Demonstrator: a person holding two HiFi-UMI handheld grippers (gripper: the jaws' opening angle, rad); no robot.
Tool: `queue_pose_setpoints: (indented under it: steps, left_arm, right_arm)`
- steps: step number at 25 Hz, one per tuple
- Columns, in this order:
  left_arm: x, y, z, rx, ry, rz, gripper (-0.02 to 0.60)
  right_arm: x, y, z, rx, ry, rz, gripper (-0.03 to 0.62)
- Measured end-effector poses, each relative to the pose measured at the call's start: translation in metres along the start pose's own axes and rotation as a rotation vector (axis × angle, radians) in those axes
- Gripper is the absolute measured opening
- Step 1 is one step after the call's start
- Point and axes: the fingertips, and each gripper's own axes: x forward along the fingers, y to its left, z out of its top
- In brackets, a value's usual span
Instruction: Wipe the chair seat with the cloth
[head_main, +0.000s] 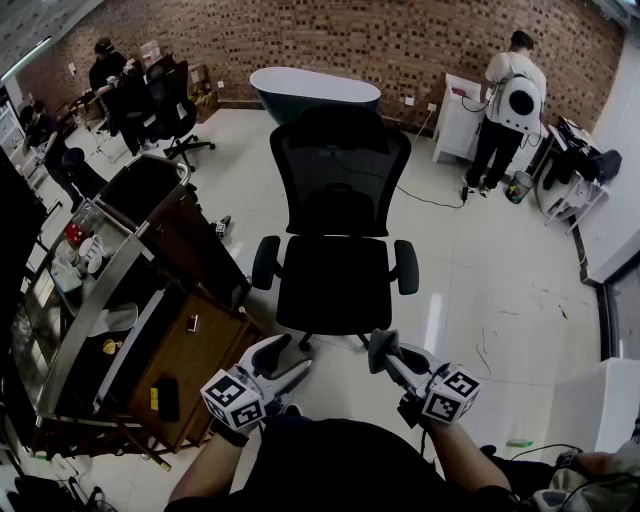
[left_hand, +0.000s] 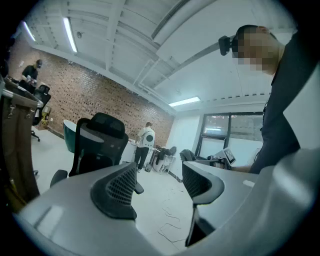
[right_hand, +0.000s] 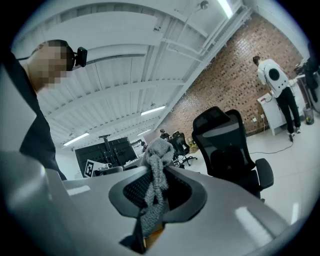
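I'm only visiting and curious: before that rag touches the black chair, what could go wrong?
The cloth is pinched only as a narrow bunch in the right tool, so rubbing might tug it loose. The chair stands on a glossy floor and may roll or swivel when its seat is pushed; the left tool is open, holding nothing to steady it.

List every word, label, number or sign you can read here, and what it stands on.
No readable text in any view.
Cubes on left tongs and right tongs: square black-and-white patterns only, no letters.
Dark round patch on the standing person's white shirt: too small to read.
Square marker beside the black screens: pattern only.
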Motion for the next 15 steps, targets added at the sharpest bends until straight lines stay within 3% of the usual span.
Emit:
queue_pose_setpoints:
  steps: [8,15]
  left_arm:
    - [0.01,0.014,-0.013,-0.02,0.003,0.017,0.311]
    - [0.034,0.058,-0.001,-0.033,0.005,0.016,0.311]
  right_arm:
    - [0.014,-0.015,0.0,0.004,0.028,0.023,0.051]
    - [0.054,-0.037,0.009,0.004,0.053,0.027,0.051]
